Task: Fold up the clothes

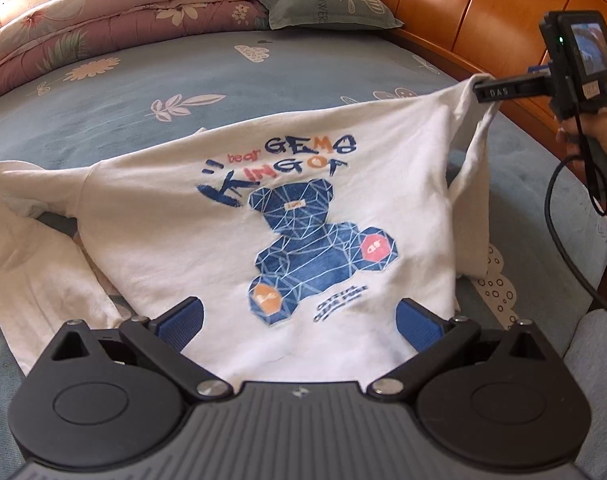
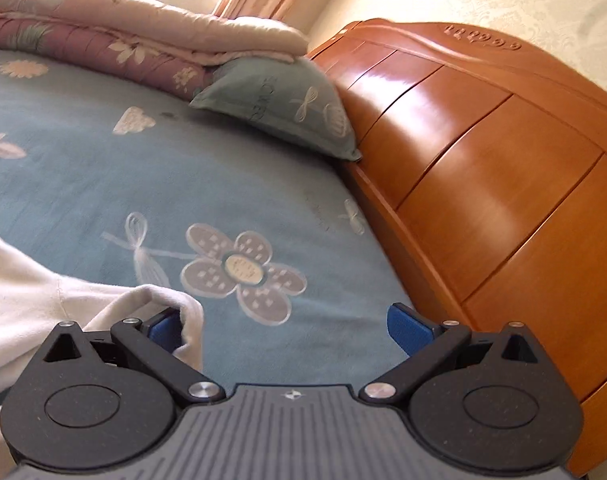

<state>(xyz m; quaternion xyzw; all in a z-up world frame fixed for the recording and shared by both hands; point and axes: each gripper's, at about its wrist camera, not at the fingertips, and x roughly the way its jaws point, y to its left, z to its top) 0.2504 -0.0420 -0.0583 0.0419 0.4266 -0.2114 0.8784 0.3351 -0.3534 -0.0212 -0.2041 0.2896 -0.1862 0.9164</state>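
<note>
From my left gripper I see both blue pads spread wide with the white sweatshirt bulging between them, its hem hidden under the body, so I can't tell whether anything is pinched. In that view my right gripper seems to lift one shoulder corner, yet its own camera shows the fingers wide apart, cloth draped over the left one. The sweatshirt lies on the blue bed sheet, collar end away from me, bear print facing up, long axis running toward the folded quilt.
</note>
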